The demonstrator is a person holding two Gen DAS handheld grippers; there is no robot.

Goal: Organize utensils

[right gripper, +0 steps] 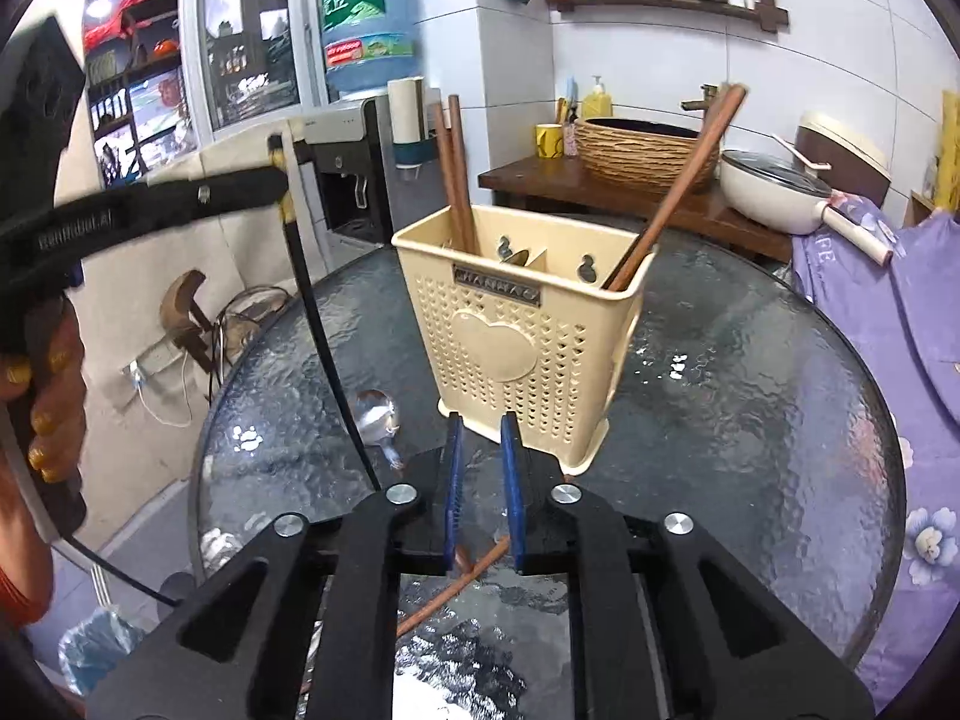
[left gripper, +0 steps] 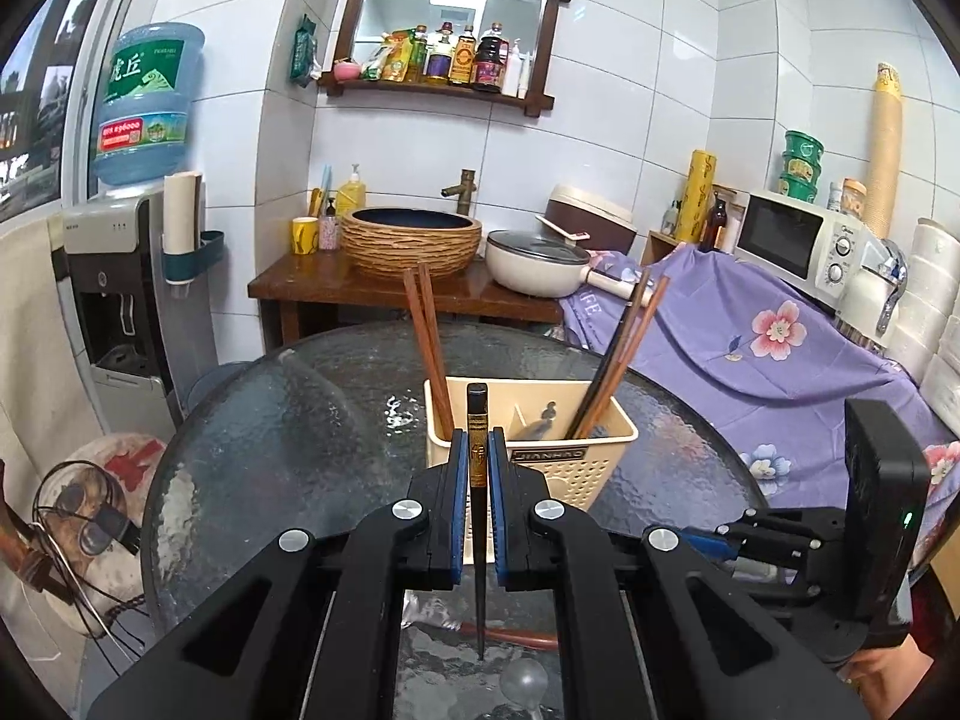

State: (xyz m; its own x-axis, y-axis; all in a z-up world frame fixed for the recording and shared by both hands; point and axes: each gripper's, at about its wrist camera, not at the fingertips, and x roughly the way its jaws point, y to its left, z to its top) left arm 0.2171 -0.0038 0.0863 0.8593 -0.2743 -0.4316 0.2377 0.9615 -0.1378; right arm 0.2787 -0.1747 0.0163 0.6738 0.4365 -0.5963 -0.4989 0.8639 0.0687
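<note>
Left gripper [left gripper: 478, 450] holds a black chopstick [left gripper: 478, 480] over the glass table [left gripper: 300, 420].

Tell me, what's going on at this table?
A person is sorting utensils into a cream holder on the glass table. The left hand-held gripper grips a black chopstick upright. The right hand-held gripper sits over a brown chopstick lying on the glass.

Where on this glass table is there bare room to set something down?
Bare glass lies to the right of the cream utensil holder, out to the table's rim, and behind the holder. The near left is crowded: a metal spoon, a brown chopstick and both hand-held grippers, left and right.
</note>
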